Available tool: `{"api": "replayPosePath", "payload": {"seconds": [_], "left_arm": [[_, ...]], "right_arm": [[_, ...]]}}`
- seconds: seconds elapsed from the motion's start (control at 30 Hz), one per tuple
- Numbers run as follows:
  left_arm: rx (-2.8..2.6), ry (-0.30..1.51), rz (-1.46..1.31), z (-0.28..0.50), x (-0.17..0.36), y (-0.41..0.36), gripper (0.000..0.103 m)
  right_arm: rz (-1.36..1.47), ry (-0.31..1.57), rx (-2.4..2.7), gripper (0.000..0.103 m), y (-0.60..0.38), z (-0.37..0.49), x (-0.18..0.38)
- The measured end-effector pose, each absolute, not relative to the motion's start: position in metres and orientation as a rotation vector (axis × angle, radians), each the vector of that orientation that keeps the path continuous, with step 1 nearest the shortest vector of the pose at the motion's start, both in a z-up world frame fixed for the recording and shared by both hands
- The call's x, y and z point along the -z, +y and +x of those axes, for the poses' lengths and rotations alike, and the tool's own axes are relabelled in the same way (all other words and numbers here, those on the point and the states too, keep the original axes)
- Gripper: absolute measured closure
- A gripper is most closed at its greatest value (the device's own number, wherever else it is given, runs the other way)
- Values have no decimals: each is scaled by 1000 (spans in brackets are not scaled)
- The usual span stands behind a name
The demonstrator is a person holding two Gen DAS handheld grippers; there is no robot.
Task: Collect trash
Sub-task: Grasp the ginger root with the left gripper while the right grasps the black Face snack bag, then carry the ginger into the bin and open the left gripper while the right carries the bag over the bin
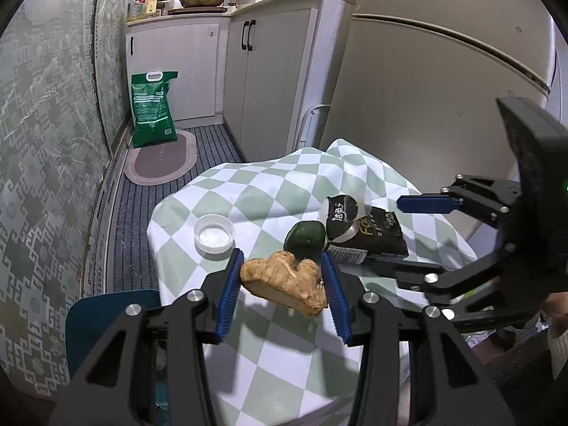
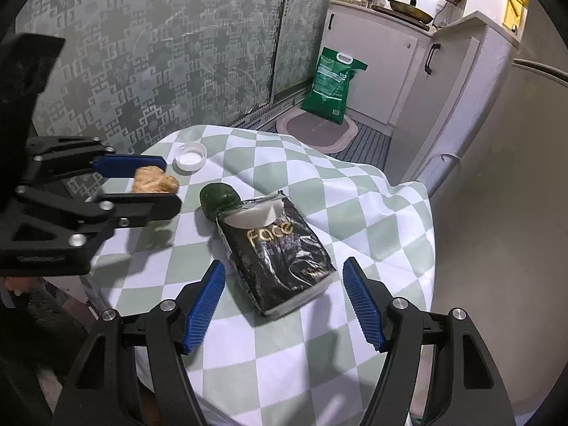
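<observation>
A knobbly piece of ginger (image 1: 284, 280) hangs just above the green-and-white checked tablecloth (image 1: 248, 195), and my left gripper (image 1: 282, 259) is shut on it, one blue pad on each end. The right wrist view shows the same ginger (image 2: 154, 184) in the left gripper (image 2: 172, 184). A crumpled black packet (image 2: 280, 248) lies flat on the cloth. My right gripper (image 2: 284, 266) stands open astride its near end, with a gap at each pad. A dark green rounded piece (image 2: 218, 195) touches the packet's far end. A white lid (image 2: 191, 156) lies upturned further back.
The cloth-covered table is small and round, its edge dropping to a striped floor (image 1: 213, 145). A green sack (image 1: 152, 106) and an oval mat (image 1: 163, 163) lie by white cabinets (image 1: 269, 78). A fridge (image 1: 426, 88) stands right, a blue chair (image 1: 106, 319) left.
</observation>
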State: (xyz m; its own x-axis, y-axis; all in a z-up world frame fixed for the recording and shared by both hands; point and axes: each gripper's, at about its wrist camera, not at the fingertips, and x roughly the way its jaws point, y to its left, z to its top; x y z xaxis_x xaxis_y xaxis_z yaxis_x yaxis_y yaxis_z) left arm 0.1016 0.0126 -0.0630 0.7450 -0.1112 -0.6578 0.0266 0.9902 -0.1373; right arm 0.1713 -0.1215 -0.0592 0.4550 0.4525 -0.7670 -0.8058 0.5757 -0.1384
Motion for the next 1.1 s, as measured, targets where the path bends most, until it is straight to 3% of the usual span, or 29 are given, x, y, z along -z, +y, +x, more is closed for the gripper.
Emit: {"api": "replayPosePath", "payload": {"seconds": [0.47,1.1], "left_arm": [[101,662,-173,84,36,19,56],[90,554,-215,63,0,35,56]], "right_arm": [[-522,783,-781,34,-108,187,71],[-438,875,-783,66,-115,196,70]]}}
